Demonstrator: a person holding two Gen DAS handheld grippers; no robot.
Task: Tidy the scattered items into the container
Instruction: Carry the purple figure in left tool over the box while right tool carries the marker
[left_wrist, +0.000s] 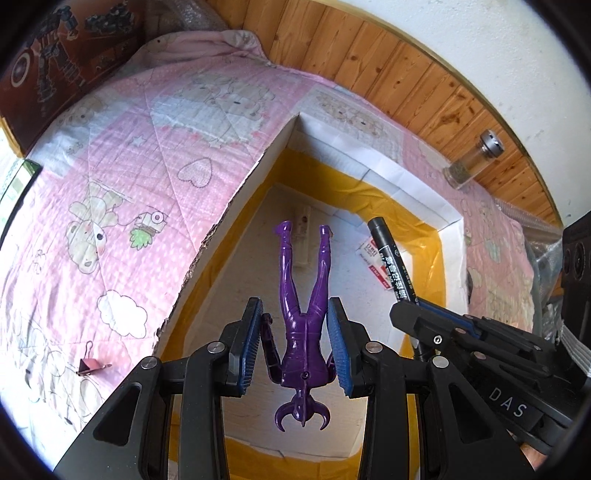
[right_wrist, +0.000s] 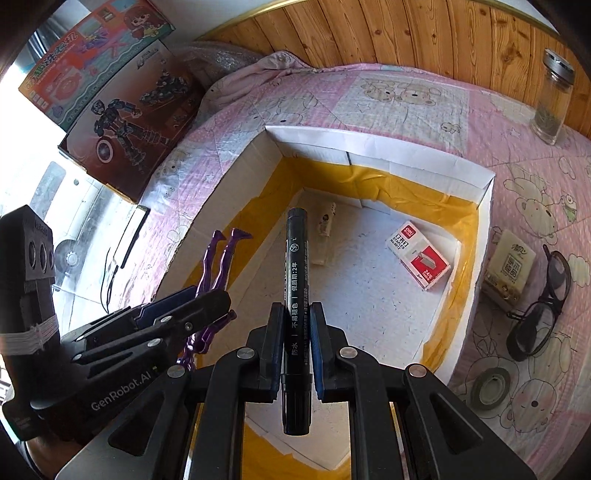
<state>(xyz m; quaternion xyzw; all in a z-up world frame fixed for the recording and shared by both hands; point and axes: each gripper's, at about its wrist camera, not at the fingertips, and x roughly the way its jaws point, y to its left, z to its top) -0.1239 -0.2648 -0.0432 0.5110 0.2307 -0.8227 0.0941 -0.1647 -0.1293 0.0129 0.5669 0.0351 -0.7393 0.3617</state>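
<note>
Overhead, both tongs hung above the open white box (right_wrist: 384, 147) that sat on the pink quilted bed (left_wrist: 122, 173), its inner walls lined with yellow tape. The left tongs (left_wrist: 295, 343) gripped a purple toy figure (left_wrist: 304, 314) by its torso, pads pressing on either side, legs pointing away toward the far wall of the box and the horned head hanging near the camera. Just to their right, the right tongs (right_wrist: 297, 354) were clamped narrow on a black marker (right_wrist: 295, 295) — its tip aimed down into the box.

On the box floor lay a red-and-white staples pack (right_wrist: 419, 254) toward the right and a small pale tube-like item (right_wrist: 325, 225) near the far wall. Outside the box on the bed lay a pink binder clip (left_wrist: 88, 365) at the left, eyeglasses (right_wrist: 539, 306), a tape roll (right_wrist: 491, 386) and a small pale packet (right_wrist: 511, 262) at the right — and a glass jar (right_wrist: 552, 99) stood far right by the wood panelling.
</note>
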